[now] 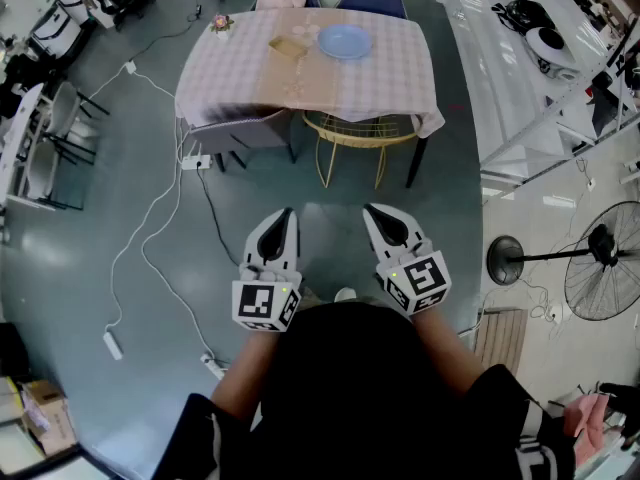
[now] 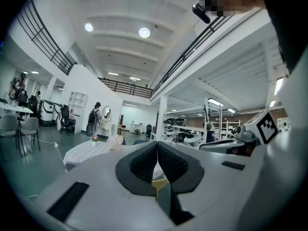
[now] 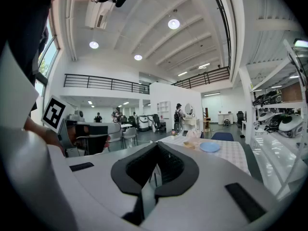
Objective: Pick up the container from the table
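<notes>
The container (image 1: 288, 46), a small tan box, lies on a table with a checked cloth (image 1: 380, 78) far ahead, beside a blue plate (image 1: 345, 41). In the right gripper view the container (image 3: 189, 145) and the plate (image 3: 210, 147) show small and distant on the table. My left gripper (image 1: 288, 212) and right gripper (image 1: 368, 209) are held side by side close to my body, over the floor and well short of the table. Both are shut with nothing between the jaws. The left gripper (image 2: 157, 146) and right gripper (image 3: 157, 146) show their pads pressed together.
A yellow wire chair (image 1: 360, 143) and a grey chair (image 1: 245, 128) are tucked under the table's near side. White cables and a power strip (image 1: 195, 161) run over the floor at left. A standing fan (image 1: 600, 268) and shelving (image 1: 540, 58) are at right. A small flower pot (image 1: 221, 25) sits on the table's left corner.
</notes>
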`<action>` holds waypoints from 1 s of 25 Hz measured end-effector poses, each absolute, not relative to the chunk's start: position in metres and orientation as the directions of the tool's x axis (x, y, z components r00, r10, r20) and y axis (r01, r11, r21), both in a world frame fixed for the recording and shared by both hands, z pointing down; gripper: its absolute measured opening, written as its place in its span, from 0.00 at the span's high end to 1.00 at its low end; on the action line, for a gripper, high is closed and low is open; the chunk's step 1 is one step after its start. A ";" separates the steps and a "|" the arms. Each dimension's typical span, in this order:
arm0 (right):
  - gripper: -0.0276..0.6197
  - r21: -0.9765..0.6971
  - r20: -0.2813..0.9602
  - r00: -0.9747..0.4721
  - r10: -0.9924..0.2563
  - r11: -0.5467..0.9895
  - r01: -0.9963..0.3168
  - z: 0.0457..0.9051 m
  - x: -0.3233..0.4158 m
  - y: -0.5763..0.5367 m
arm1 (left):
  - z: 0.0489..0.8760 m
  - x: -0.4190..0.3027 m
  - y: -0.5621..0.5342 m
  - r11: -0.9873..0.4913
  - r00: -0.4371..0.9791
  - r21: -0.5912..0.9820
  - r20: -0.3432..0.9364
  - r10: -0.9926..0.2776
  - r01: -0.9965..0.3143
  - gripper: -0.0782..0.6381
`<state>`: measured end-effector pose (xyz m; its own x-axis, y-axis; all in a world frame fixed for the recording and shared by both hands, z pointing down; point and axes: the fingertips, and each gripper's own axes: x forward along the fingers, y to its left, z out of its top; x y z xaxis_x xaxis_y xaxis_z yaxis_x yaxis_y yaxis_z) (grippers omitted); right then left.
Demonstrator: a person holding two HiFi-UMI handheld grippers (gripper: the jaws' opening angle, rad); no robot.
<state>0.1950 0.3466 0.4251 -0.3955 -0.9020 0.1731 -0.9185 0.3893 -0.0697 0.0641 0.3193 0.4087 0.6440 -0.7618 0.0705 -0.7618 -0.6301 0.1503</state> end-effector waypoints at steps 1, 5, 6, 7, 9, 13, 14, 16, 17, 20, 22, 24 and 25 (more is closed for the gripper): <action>0.96 -0.074 0.174 -0.395 -0.902 0.388 -0.919 0.425 0.197 0.349 | 0.409 0.067 0.322 -0.634 0.649 0.151 0.072 -0.758 -0.758 0.88; 0.96 -0.094 0.158 -0.367 -0.917 0.356 -0.930 0.424 0.210 0.354 | 0.414 0.074 0.328 -0.639 0.656 0.161 0.085 -0.750 -0.752 0.88; 0.96 -0.101 0.148 -0.357 -0.922 0.345 -0.933 0.422 0.214 0.356 | 0.416 0.075 0.327 -0.637 0.655 0.165 0.090 -0.751 -0.753 0.88; 0.96 -0.108 0.142 -0.349 -0.926 0.336 -0.936 0.421 0.218 0.357 | 0.417 0.075 0.327 -0.634 0.653 0.168 0.096 -0.751 -0.754 0.88; 0.96 -0.122 0.144 -0.343 -0.928 0.327 -0.937 0.423 0.224 0.359 | 0.420 0.074 0.326 -0.628 0.649 0.175 0.102 -0.754 -0.758 0.88; 0.88 -0.144 0.142 -0.309 -0.940 0.289 -0.946 0.428 0.242 0.362 | 0.431 0.071 0.323 -0.611 0.644 0.222 0.125 -0.755 -0.760 0.68; 0.78 -0.144 0.146 -0.303 -0.942 0.283 -0.948 0.430 0.246 0.362 | 0.434 0.071 0.322 -0.610 0.646 0.232 0.135 -0.751 -0.757 0.66; 0.71 -0.140 0.165 -0.316 -0.934 0.295 -0.945 0.436 0.249 0.361 | 0.441 0.073 0.323 -0.617 0.656 0.237 0.154 -0.739 -0.751 0.63; 0.70 -0.140 0.175 -0.331 -0.927 0.309 -0.941 0.440 0.248 0.361 | 0.443 0.074 0.324 -0.620 0.659 0.236 0.161 -0.735 -0.749 0.61; 0.70 -0.152 0.192 -0.375 -0.907 0.350 -0.924 0.447 0.243 0.361 | 0.446 0.073 0.327 -0.618 0.659 0.241 0.164 -0.734 -0.748 0.61; 0.70 -0.167 0.200 -0.396 -0.896 0.368 -0.915 0.452 0.240 0.360 | 0.447 0.071 0.328 -0.608 0.649 0.244 0.158 -0.744 -0.756 0.61; 0.70 -0.189 0.215 -0.413 -0.885 0.377 -0.907 0.461 0.237 0.354 | 0.448 0.068 0.325 -0.593 0.634 0.242 0.154 -0.758 -0.768 0.61; 0.70 -0.201 0.224 -0.424 -0.878 0.384 -0.901 0.466 0.234 0.350 | 0.449 0.066 0.322 -0.584 0.625 0.243 0.157 -0.764 -0.775 0.61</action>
